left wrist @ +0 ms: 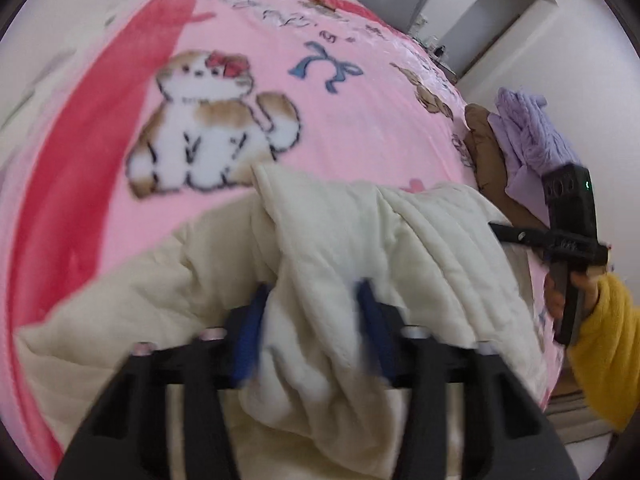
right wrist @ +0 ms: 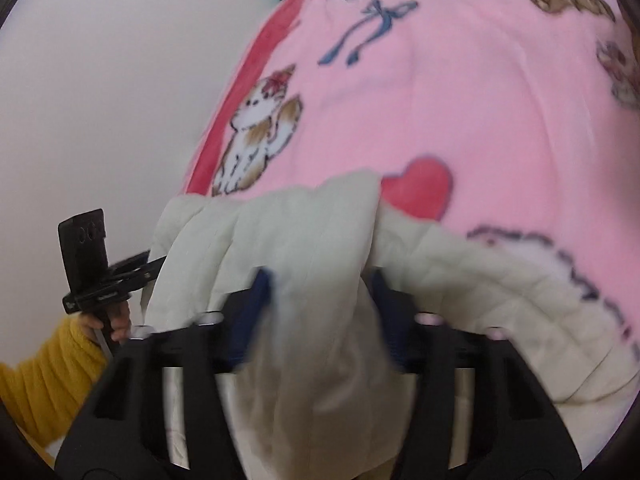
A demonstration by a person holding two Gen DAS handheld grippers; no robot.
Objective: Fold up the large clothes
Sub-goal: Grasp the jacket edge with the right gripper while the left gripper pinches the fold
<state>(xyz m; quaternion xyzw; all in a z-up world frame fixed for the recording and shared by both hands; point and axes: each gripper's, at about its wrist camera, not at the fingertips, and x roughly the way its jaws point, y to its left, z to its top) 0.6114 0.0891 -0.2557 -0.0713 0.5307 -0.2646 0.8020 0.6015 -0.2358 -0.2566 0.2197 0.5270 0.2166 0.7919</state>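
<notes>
Item: cream quilted padded garment [left wrist: 340,232], large, soft, bulky. It lies bunched on the bed just ahead of both tools, resting on the pink fleece blanket [left wrist: 248,60] printed with cats, bows and a red heart.

Left tool [left wrist: 310,320]: I have its blue-padded fingers clamped on a thick gather of the cream fabric, which bulges up between and over them.

Right tool [right wrist: 320,312]: same condition, pads pressed into a fold of the garment, cloth filling the gap.

Both views are blurred, so I cannot tell which part of the garment each tool has.

Beyond the right tool, in the left wrist view: a lilac knitted garment [left wrist: 528,128] on a brown one [left wrist: 484,148], heaped at the bed edge, not folded.

Progress, my judgement: early. The cream piece is gripped at two points but still crumpled, with no neat fold visible. Spreading, folding and the other garments appear to remain.
</notes>
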